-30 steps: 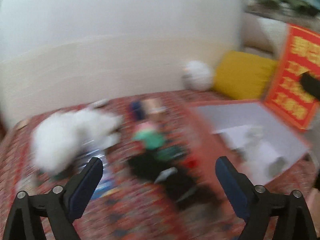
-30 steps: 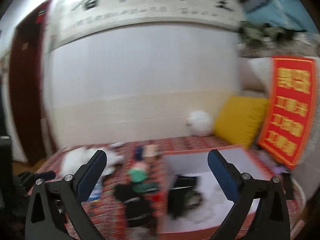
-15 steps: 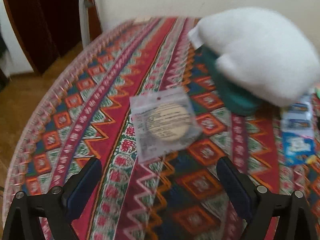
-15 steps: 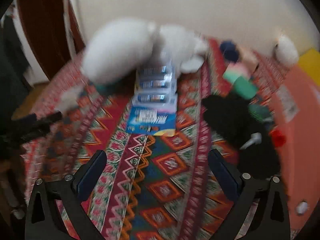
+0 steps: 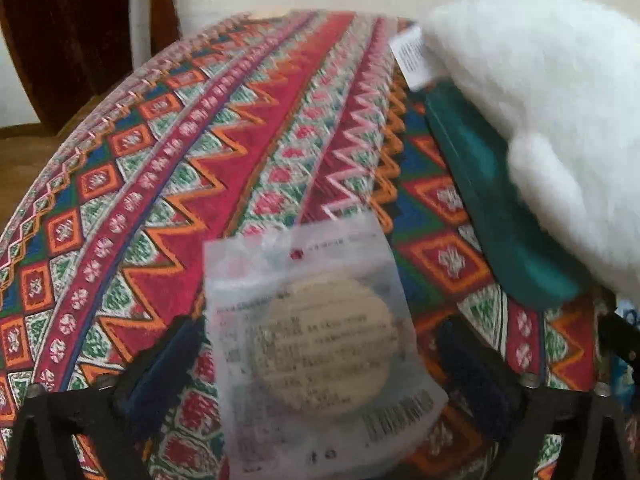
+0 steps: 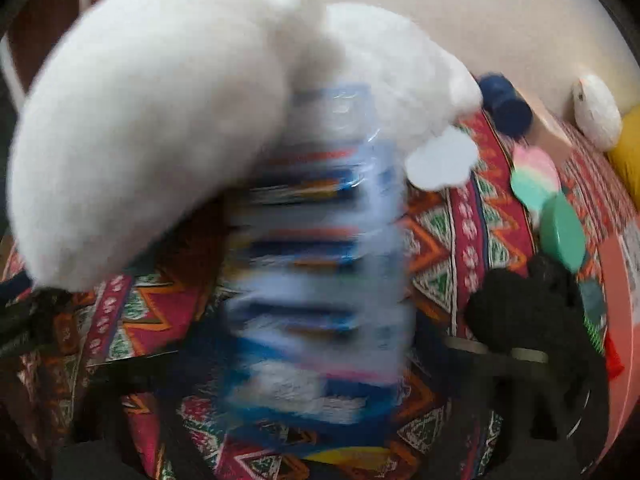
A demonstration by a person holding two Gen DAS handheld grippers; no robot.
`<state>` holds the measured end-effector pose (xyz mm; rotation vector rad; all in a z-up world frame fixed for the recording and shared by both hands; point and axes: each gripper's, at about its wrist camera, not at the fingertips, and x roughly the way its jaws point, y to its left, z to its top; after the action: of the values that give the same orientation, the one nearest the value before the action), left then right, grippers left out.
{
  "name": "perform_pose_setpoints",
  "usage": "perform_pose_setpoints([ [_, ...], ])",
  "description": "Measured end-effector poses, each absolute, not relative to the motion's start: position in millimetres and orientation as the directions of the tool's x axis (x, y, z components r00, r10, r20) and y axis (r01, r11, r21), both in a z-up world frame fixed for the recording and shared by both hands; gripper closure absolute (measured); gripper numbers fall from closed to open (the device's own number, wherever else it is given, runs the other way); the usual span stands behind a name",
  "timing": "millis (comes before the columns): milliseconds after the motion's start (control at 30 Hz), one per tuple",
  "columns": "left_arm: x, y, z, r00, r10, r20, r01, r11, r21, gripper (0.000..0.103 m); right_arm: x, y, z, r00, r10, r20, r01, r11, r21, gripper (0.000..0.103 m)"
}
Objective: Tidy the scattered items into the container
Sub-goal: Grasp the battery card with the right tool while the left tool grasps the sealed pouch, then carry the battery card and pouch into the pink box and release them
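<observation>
While the left gripper (image 5: 320,364) is held low over the cloth (image 5: 248,152), its jaws are spread, and a clear packet (image 5: 316,352) with a round tan disc inside lies flat between them — straddled, not pinched. Just beyond, on the right, a teal item (image 5: 508,216) is seen tucked under a white plush (image 5: 540,100).

In the right wrist view the right gripper (image 6: 316,364) is blurred and dark; its jaws appear spread to either side of a blue multipack (image 6: 316,264), with no grip shown. The plush (image 6: 152,120) rests on the pack's far end. Further right, black fabric (image 6: 532,328), a green lid (image 6: 564,232), a pink-green piece (image 6: 534,176) and a dark blue cylinder (image 6: 506,104) are scattered on the cloth, and only an orange wall of the box (image 6: 622,320) is visible at the edge.

Much is judged left — every item seen lies outside the box. The box's contents cannot be seen.
</observation>
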<state>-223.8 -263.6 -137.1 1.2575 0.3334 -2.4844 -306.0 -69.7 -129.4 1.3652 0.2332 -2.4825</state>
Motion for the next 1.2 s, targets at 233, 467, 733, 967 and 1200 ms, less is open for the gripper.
perform_pose_setpoints([
  [233,-186,-246,-110,-0.614,-0.127,-0.779,0.34,-0.933,-0.116,0.056,-252,-54,-102,-0.505,-0.195,-0.841,0.35,-0.937,0.006,0.046],
  [467,-131,-210,-66,-0.68,-0.091,-0.728,0.245,-0.964,-0.108,0.057,-198,-21,-72,-0.45,-0.282,-0.847,0.368,-0.923,0.112,0.089],
  [733,-82,-172,-50,-0.707,0.009,-0.707,0.148,-0.976,-0.16,0.057,-140,20,-53,-0.467,-0.323,-0.823,0.401,-0.907,0.129,0.09],
  [967,-48,-129,-16,-0.76,0.057,-0.647,0.051,-0.988,-0.148,0.057,-93,44,-15,-0.528,-0.39,-0.754,0.445,-0.884,0.146,0.103],
  [1200,-35,-95,-13,-0.752,0.092,-0.652,-0.004,-0.991,-0.135,0.057,-55,67,13,-0.567,-0.437,-0.698,0.48,-0.864,0.151,0.103],
])
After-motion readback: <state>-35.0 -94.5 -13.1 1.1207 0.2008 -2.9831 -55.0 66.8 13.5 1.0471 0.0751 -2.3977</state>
